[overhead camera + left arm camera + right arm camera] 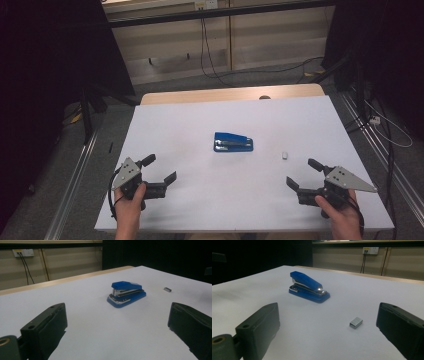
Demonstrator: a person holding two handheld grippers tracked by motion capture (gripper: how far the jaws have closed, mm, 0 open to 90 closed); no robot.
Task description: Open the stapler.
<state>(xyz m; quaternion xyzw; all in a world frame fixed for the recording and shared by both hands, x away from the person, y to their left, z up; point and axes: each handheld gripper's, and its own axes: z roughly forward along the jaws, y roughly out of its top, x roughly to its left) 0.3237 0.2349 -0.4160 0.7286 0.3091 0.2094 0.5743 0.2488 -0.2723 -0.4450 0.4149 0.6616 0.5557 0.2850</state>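
The worktop (190, 210) is a white board over a wooden table whose far edge shows as a bare strip. 2 hand-held grippers rest near its near edge, 1 toward each near corner.

Left gripper (161, 171): held by the person's left hand (131, 200) close to the near left corner. Its 2 jaws stand wide apart with nothing between them, and they point toward the middle of the worktop. In the left gripper view the bare white surface lies between the jaws.

Right gripper (304, 173): held by the person's right hand (340, 210) close to the near right corner. Its 2 jaws also stand wide apart and grip nothing, pointing inward toward the middle.

Blue stapler (233, 142): lies closed and flat on its base around the centre of the worktop, long axis roughly parallel to the near edge. It is well apart from both grippers and touched by neither. The metal magazine shows between the blue top and base in the left gripper view (126, 293) and the right gripper view (309, 287).

Staple block (284, 155): 1 small grey metal piece lies on the worktop to the right of the stapler, apart from it, between the stapler and the right gripper. In the right gripper view (356, 322) it lies ahead of the jaws, nearer the right-hand jaw, not touched.
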